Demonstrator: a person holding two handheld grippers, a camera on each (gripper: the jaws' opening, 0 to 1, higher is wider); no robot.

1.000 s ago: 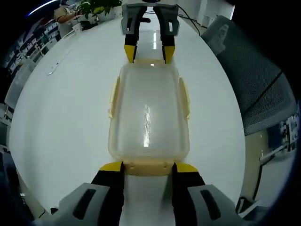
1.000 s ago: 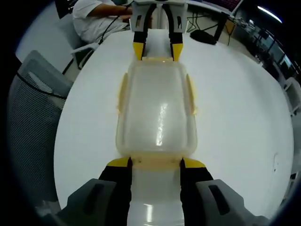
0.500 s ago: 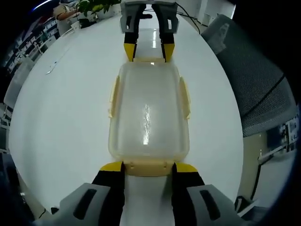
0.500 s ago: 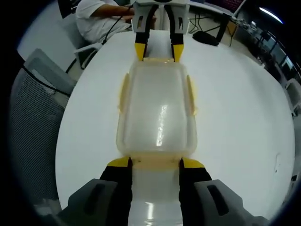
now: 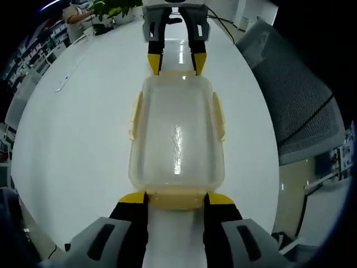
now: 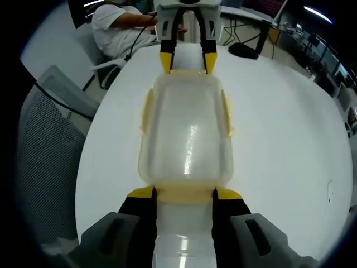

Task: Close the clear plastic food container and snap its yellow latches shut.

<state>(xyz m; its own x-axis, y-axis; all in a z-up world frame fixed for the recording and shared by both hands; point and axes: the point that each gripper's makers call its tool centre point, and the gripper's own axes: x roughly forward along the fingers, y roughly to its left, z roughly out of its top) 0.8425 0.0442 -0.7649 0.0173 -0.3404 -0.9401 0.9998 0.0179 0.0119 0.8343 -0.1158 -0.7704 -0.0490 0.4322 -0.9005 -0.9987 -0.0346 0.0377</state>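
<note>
The clear plastic container (image 5: pixel 177 134) lies on the white table (image 5: pixel 72 145) with its lid on. Pale yellow latches (image 5: pixel 134 114) run along its long sides, and one sits at each end. My left gripper (image 5: pixel 177 199) stands open at the near end, its yellow-tipped jaws on either side of the end latch (image 5: pixel 177 196). At the far end my right gripper (image 5: pixel 176 60) straddles the other end latch the same way. In the right gripper view the container (image 6: pixel 187 131) reaches from my right gripper (image 6: pixel 184 194), which is open, to my left gripper (image 6: pixel 187 60).
A grey mesh chair (image 5: pixel 301 95) stands beside the table edge, also seen in the right gripper view as the chair (image 6: pixel 44 139). A person in white (image 6: pixel 120 25) sits past the far edge. A plant (image 5: pixel 114 6) and a small object (image 5: pixel 61 84) are farther off.
The background has shifted a little in both views. The container and both grippers keep the same places relative to each other.
</note>
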